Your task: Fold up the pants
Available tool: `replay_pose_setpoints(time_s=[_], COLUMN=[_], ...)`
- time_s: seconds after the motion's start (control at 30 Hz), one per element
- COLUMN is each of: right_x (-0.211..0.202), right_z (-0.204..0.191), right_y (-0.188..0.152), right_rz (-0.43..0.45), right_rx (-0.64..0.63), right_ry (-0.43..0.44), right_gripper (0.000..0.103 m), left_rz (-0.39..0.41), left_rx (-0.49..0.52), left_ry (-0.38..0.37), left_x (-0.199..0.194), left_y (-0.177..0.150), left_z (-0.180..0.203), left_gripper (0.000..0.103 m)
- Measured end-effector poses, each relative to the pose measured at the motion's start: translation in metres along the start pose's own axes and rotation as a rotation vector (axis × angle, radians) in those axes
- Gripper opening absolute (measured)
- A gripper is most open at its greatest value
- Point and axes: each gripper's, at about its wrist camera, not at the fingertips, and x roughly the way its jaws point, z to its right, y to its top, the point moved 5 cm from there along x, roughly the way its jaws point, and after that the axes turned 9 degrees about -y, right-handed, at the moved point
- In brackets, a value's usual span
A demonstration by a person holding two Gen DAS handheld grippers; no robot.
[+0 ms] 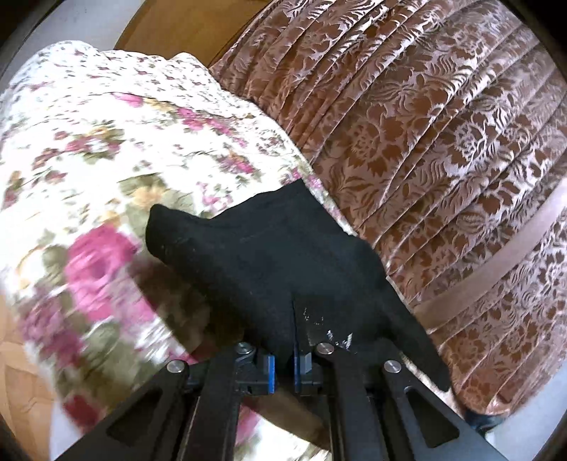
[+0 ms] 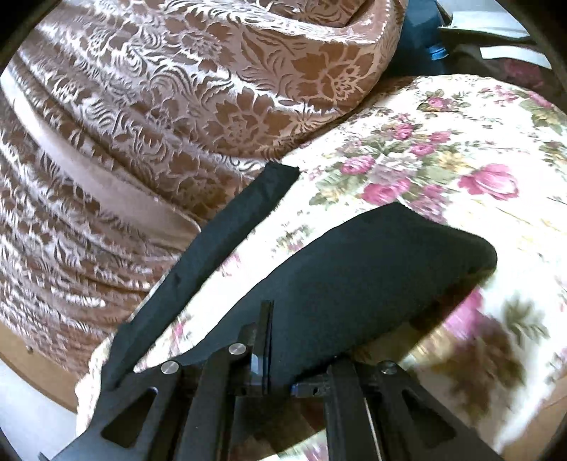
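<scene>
The black pants (image 1: 269,255) hang draped over my left gripper (image 1: 287,340), which is shut on the cloth above a floral sheet. In the right wrist view the pants (image 2: 358,280) cover my right gripper (image 2: 301,340), which is shut on the fabric and holds it lifted. One narrow black leg (image 2: 212,244) lies flat on the sheet, running up and away to the left. The fingertips of both grippers are hidden in the cloth.
A white sheet with pink roses (image 1: 106,149) covers the bed, and it also shows in the right wrist view (image 2: 443,166). A brown and cream patterned cover (image 1: 443,149) hangs along the bed's side, and it also shows in the right wrist view (image 2: 159,106). Wooden floor (image 1: 170,28) lies behind.
</scene>
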Motion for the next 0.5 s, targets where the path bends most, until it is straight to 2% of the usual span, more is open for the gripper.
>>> replay_pose_setpoints(time_s=[0.13, 0.27, 0.3, 0.37, 0.4, 0.43, 0.47, 0.5], right_x=[0.006, 0.022, 0.02, 0.017, 0.015, 0.013, 0.011, 0.011], right_z=[0.026, 0.044, 0.043, 0.043, 0.045, 0.047, 0.052, 0.056], right_y=[-0.022, -0.038, -0.038, -0.035, -0.033, -0.031, -0.027, -0.025], right_rz=[-0.045, -0.091, -0.081, -0.071, -0.068, -0.064, -0.058, -0.054], right_rx=[0.038, 0.102, 0.099, 0.087, 0.092, 0.107, 0.132, 0.151], right_ry=[-0.031, -0.03, -0.019, -0.009, -0.013, -0.009, 0.0, -0.001], right_gripper=[0.007, 0.007, 0.009, 0.018, 0.022, 0.023, 0.024, 0.025], left_rz=[-0.031, -0.038, -0.036, -0.038, -0.038, -0.037, -0.035, -0.032], left_rx=[0.006, -0.026, -0.008, 0.044, 0.06, 0.065, 0.061, 0.054], left_ry=[0.053, 0.039, 0.03, 0.03, 0.032, 0.033, 0.035, 0.033], left_x=[0.007, 0.012, 0.011, 0.013, 0.015, 0.016, 0.019, 0.022], left_y=[-0.02, -0.026, -0.024, -0.021, -0.019, -0.017, -0.015, -0.013], left_z=[-0.013, -0.022, -0.019, -0.014, -0.012, -0.012, -0.013, -0.014], left_gripper=[0.006, 0.007, 0.008, 0.012, 0.015, 0.025, 0.043, 0.051])
